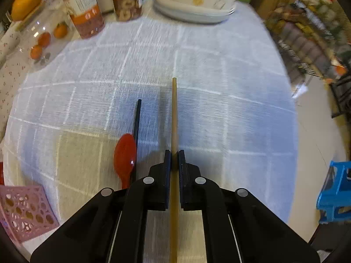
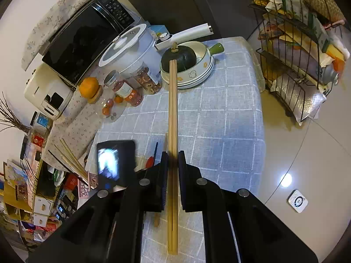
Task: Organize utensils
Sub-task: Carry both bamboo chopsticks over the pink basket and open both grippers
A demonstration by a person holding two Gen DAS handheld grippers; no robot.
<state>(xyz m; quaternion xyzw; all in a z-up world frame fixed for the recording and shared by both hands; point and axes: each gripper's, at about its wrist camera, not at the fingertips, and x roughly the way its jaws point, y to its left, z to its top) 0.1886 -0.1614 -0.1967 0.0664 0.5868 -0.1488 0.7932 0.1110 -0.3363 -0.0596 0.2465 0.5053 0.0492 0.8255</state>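
Your left gripper [image 1: 174,155] is clenched on a single chopstick [image 1: 174,114], which sticks straight out over the blue checked tabletop [image 1: 219,109]. Just left of that chopstick lie a red spoon [image 1: 125,153] and a dark stick [image 1: 137,118], side by side on the cloth; further left, at the edge, there's a pink basket [image 1: 24,212]. Your right gripper [image 2: 173,157] is clamped on a chopstick pair [image 2: 173,114], held above the tabletop, tips toward the bowl [image 2: 197,74] with the squash.

Both wrist views look steeply down, sharing the checked tablecloth [image 1: 197,65]; left sits nearer.
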